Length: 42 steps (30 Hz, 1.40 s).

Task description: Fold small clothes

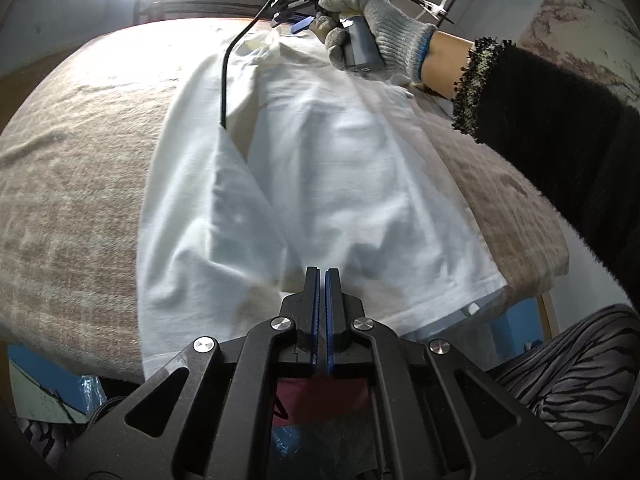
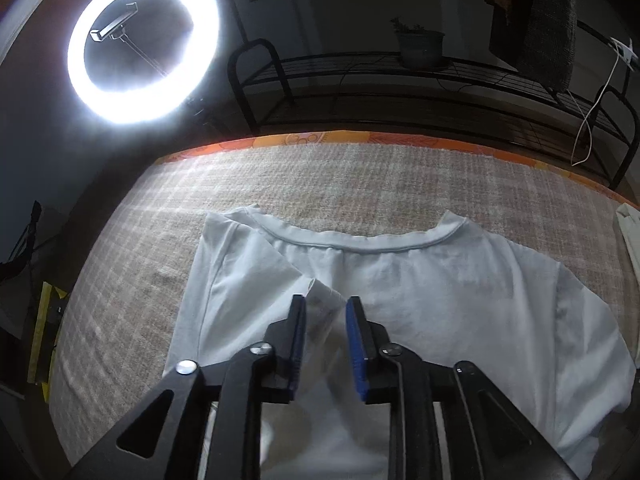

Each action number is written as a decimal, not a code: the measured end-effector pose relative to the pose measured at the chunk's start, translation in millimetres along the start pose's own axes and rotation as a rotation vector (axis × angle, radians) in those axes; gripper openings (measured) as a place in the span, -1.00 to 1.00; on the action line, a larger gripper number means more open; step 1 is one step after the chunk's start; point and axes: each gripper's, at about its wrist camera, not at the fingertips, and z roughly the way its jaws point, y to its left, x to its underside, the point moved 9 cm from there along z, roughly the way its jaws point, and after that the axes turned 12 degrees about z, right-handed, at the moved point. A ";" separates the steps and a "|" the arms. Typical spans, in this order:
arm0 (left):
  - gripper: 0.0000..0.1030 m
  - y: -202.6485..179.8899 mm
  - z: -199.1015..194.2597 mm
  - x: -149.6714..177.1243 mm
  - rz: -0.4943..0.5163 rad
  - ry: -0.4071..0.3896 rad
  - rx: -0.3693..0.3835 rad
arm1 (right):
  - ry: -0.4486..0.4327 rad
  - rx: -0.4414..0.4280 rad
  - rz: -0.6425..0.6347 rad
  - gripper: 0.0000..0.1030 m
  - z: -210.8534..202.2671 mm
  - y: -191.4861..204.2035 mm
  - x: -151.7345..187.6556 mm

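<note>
A white T-shirt (image 1: 340, 168) lies flat on a beige blanket (image 1: 80, 160), its left side folded in over the middle. In the left wrist view my left gripper (image 1: 321, 276) is shut, tips low over the hem end by the folded flap's edge; I cannot tell whether cloth is pinched. In the right wrist view the T-shirt (image 2: 440, 300) shows its collar (image 2: 360, 246) at the far end. My right gripper (image 2: 326, 304) stands open over the folded sleeve, whose edge lies between the fingers untouched by the pads. A gloved hand (image 1: 368, 16) holds that gripper at the collar end.
The blanket (image 2: 320, 176) reaches an orange table edge (image 2: 360, 138) at the far side. Beyond stand a lit ring light (image 2: 144, 46), a black metal rack (image 2: 400, 80) and a plant pot (image 2: 422, 46). A black sleeve (image 1: 560, 140) crosses the right side.
</note>
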 end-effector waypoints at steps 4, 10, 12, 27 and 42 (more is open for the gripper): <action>-0.99 -11.8 -7.2 4.4 0.050 -0.001 0.034 | -0.029 -0.002 0.011 -0.27 -35.7 -24.8 4.0; -0.39 -31.6 -39.4 18.6 0.137 -0.032 0.106 | -0.067 -0.041 0.070 -0.03 -105.8 -70.6 19.8; -0.38 -36.5 -48.9 22.6 0.165 -0.038 0.115 | -0.082 -0.059 0.094 -0.03 -131.1 -83.8 29.5; -0.39 -42.4 -86.8 34.4 0.165 -0.109 0.091 | -0.272 -0.061 0.156 -0.03 -295.8 -152.8 101.1; -0.39 -137.8 5.4 -11.5 0.337 -0.125 0.122 | -0.260 0.001 0.151 -0.08 -325.0 -244.8 165.9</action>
